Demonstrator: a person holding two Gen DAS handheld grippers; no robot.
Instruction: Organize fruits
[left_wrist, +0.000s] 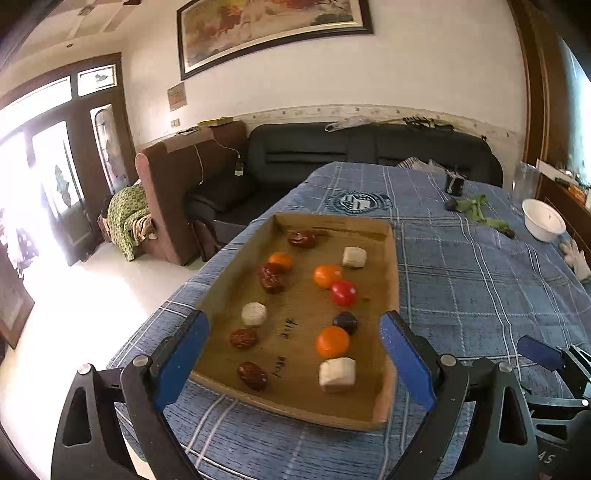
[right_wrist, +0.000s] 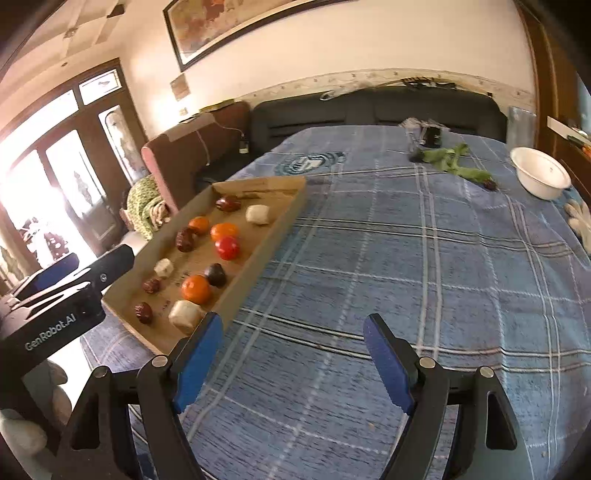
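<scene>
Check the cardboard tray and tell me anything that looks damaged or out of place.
The cardboard tray has a torn, ragged near-right wall. One small dark purple fruit is the only one of its kind among the oranges, red dates and white pieces. Nothing has spilled onto the blue plaid cloth.

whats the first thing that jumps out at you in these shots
The shallow cardboard tray of small fruits on the blue plaid tablecloth, with a bright red tomato among oranges and dark dates. Both the left gripper and right gripper hang open and empty; a white bowl sits far right.
</scene>
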